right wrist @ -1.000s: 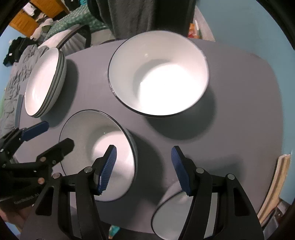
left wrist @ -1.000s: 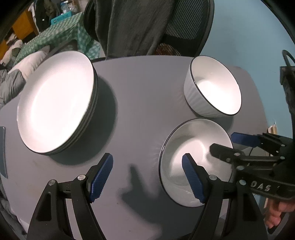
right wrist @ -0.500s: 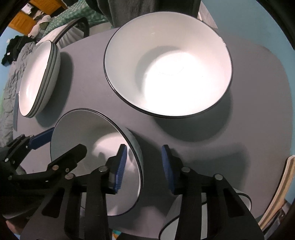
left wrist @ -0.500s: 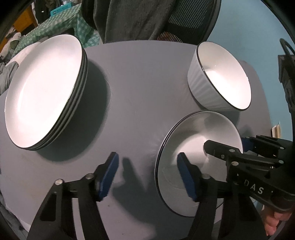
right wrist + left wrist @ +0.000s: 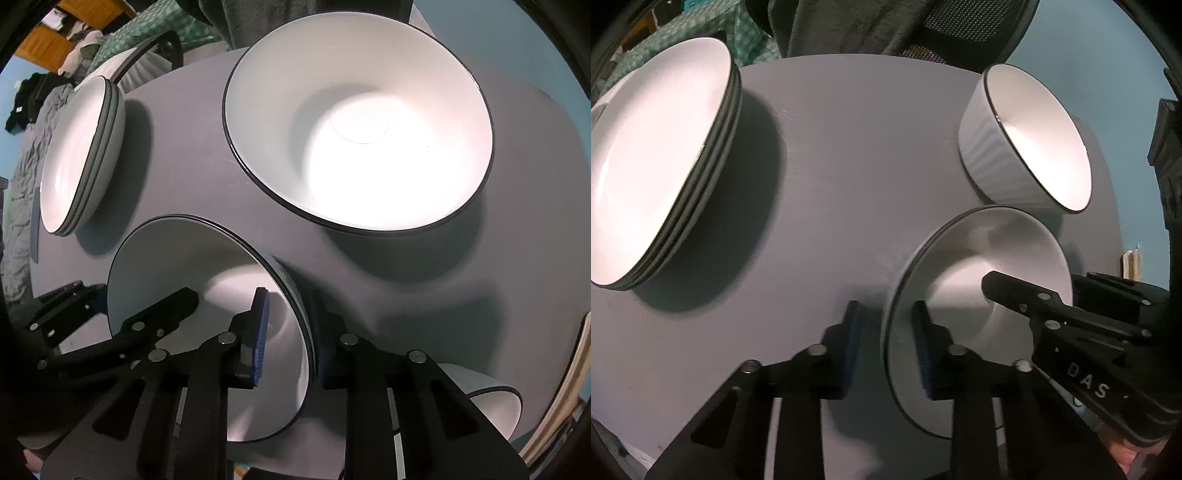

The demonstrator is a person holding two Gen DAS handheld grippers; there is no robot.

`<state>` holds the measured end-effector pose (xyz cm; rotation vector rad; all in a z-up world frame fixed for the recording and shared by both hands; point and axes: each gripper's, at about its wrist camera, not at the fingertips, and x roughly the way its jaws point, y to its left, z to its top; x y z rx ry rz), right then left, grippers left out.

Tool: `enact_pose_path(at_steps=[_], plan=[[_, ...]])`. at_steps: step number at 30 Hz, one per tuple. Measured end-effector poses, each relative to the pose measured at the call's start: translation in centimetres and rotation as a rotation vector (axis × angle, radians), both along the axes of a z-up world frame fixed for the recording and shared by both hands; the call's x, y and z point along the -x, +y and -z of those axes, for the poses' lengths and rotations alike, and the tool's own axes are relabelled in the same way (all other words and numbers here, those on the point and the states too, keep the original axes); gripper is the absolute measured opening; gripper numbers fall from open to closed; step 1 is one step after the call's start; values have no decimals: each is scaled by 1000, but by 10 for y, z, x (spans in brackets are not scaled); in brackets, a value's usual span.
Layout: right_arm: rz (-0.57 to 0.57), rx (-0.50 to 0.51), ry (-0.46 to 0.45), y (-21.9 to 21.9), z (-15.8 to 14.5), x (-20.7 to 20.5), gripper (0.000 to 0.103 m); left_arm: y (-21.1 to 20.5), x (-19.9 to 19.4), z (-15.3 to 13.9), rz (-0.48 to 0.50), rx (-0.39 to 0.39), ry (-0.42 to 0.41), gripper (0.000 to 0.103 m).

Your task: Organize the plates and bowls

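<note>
The left gripper [image 5: 886, 343] points steeply down at a grey table [image 5: 842, 155], its jaws closing on the left edge of a shallow white bowl [image 5: 975, 266] with a dark rim. One blue pad [image 5: 855, 343] stands outside the rim and the other inside, the gap between them narrow; whether the pads already press the rim cannot be told.

The right gripper [image 5: 288, 336] straddles the opposite edge of the same bowl [image 5: 177, 266], seen in the right wrist view. Its jaws are also closing, with one blue pad [image 5: 260, 336] inside the bowl and the other finger outside, close against the outer wall. Here too the rim sits between the pads, and a firm grip cannot be confirmed.

So the bowl lies on the table directly under both tools, each of which shows in the other's view across the bowl.

Beyond the left gripper, up and to its left, sits a stack of white plates [image 5: 657, 162] with dark rims. Ahead and to its right stands a deeper ribbed white bowl [image 5: 1030, 136], just beside the shallow one. From the right gripper the deep bowl [image 5: 369, 133] lies straight ahead, and another white dish [image 5: 491, 406] peeks out at its lower right. A dark chair [image 5: 960, 26] draped with cloth stands at the table's far edge.
</note>
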<state>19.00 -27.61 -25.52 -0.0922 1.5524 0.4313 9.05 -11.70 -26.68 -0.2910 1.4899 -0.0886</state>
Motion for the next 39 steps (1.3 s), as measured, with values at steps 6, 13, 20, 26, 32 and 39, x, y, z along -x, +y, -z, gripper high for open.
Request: enact_pose_path(at_steps=[6,13,20,26,32,39], plan=[[6,14,-11,10,-1,-5,13,-7,-3,-1,-3,-2,11,14],[16,2,-2,23,2,-4,8,1,1,-2,-33,5,34,13],[9,-3,-13,33,-6,-1,9,-1,-1,-7,-63,16,53,13],[13,-1,-32,31,-23,1,9,1,-14,-16,-50,14,40,13],[33,-7,-49,25,-40,-4,9,-7,-25,-33,-44,24,12,13],[58,-17,-83,17,-62,-15,9,-20,-43,-64,-50,46,-45,13]])
